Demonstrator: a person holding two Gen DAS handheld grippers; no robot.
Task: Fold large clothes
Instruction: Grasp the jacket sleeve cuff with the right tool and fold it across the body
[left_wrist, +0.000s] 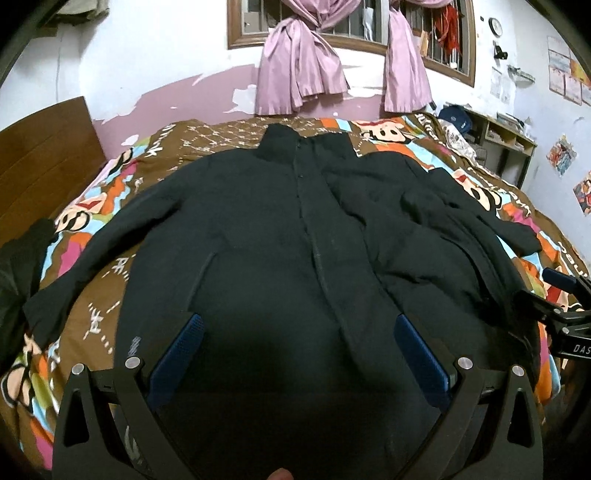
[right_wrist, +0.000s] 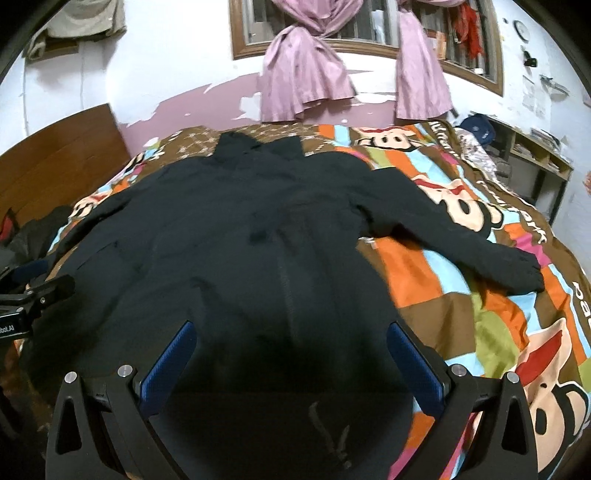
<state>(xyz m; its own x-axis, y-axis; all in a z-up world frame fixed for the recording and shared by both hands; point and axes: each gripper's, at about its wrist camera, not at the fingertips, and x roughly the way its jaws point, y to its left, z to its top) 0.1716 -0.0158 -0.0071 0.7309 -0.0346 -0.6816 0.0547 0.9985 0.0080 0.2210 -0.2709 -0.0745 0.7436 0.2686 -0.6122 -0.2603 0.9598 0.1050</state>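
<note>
Both tongs, left gripper (left_wrist: 297, 345) and right gripper (right_wrist: 291, 349), hung spread apart, empty, above the black jacket (left_wrist: 258, 221) ahead

White letters "DAS" stand on the black body of the right gripper (left_wrist: 570, 321), off to the left gripper's right. In the right wrist view, "botAI" stands on the left gripper (right_wrist: 14, 326), at its left. The colourful cartoon-print bedspread (right_wrist: 461, 280) carries lettering too distorted to read.
</note>
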